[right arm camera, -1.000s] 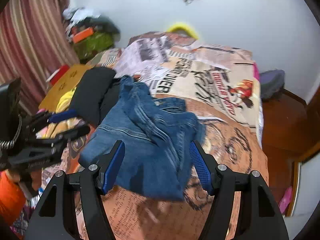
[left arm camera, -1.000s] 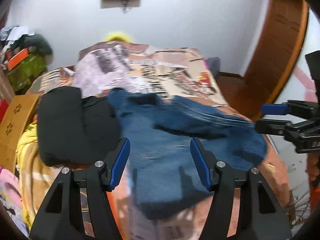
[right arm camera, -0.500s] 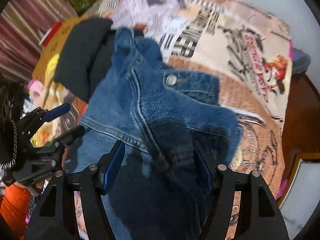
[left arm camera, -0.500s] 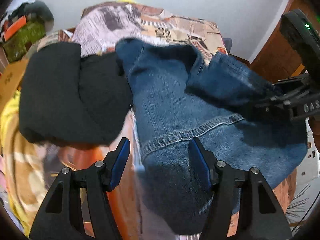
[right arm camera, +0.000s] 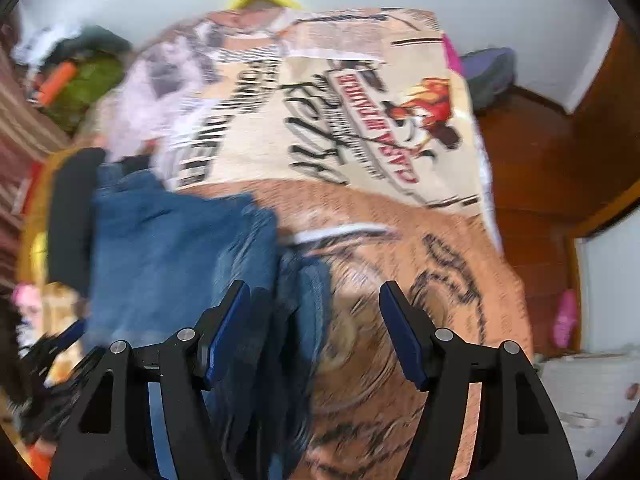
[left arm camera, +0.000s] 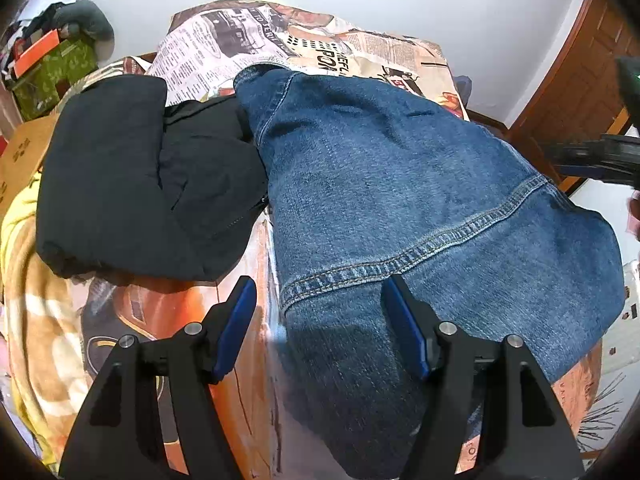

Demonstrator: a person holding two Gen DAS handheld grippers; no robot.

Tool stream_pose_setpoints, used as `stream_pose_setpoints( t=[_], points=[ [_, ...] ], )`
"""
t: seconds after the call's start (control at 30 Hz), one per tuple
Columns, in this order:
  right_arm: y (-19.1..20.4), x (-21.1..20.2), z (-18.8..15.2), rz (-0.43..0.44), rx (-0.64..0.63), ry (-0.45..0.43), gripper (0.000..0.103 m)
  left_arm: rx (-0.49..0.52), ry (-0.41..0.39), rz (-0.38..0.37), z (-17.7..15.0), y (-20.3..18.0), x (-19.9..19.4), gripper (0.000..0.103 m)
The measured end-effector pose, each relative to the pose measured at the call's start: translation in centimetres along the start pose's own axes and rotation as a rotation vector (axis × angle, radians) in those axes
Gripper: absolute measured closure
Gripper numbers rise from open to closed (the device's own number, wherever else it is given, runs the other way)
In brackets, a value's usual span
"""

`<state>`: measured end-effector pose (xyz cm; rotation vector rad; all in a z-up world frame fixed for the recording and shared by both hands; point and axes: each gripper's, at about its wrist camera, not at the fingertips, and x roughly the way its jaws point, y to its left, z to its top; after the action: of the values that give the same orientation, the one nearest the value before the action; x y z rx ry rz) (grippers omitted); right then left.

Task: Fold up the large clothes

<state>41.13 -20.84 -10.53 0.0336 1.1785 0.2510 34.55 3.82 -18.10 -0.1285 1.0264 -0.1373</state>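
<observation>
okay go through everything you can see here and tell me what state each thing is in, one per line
left gripper: open, holding nothing
right gripper: open, holding nothing
denim garment: spread on the bed, not neatly folded
black garment: bunched up, beside the denim's left edge
printed bedspread: laid over the bed, partly covered by the clothes

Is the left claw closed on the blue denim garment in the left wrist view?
No: the left claw stands wide open above the blue denim garment, its blue pads pinching no cloth.
</observation>
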Motion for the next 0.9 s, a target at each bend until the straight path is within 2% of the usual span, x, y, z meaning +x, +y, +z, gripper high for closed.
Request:
stream_pose_setpoints(
  t=[0.13, 0.2, 0.27, 0.43, 0.5, 0.63, 0.8, 0.9],
  points=[
    [0.1, -2.6, -1.8, 0.127, 0.003, -0.021, 0.04, 0.012, 0.007, -0.003, 0.1, -0.8, -0.7, 0.038],
    [0.5, -3.1, -2.5, 0.158, -0.008, -0.017, 0.04, 0.017, 0.009, -0.034, -0.1, -1.3, -1.5, 0.038],
    [1.2, -2.8, -3.1, 0.156, -0.036, -0.015, 0.04, 0.006, 0.017, -0.065, -0.5, -1.7, -2.1, 0.038],
    [1.7, -1.5, -5.7, 0.122, -0.101, 0.023, 0.04, 0.005, 0.009, -0.06, -2.0, -1.7, -3.1, 0.037],
    [1.3, -1.0, -6.8, 0.126, -0.107, 0.034, 0.04, 0.008, 0.012, -0.064, -3.0, -1.5, -3.0, 0.033],
    [0.1, -0.5, -8.3, 0.158, -0.089, 0.038, 0.029, 0.029, -0.011, -0.05, -4.6, -1.6, -2.9, 0.031],
    [0.4, -0.7, -8.0, 0.157, -0.066, 0.045, 0.029, 0.025, -0.004, -0.053, -3.5, -1.3, -3.5, 0.031],
    [1.1, -1.8, -7.1, 0.177, -0.076, 0.018, 0.028, 0.019, -0.037, -0.03, -2.3, -0.7, -4.2, 0.031]
  ],
)
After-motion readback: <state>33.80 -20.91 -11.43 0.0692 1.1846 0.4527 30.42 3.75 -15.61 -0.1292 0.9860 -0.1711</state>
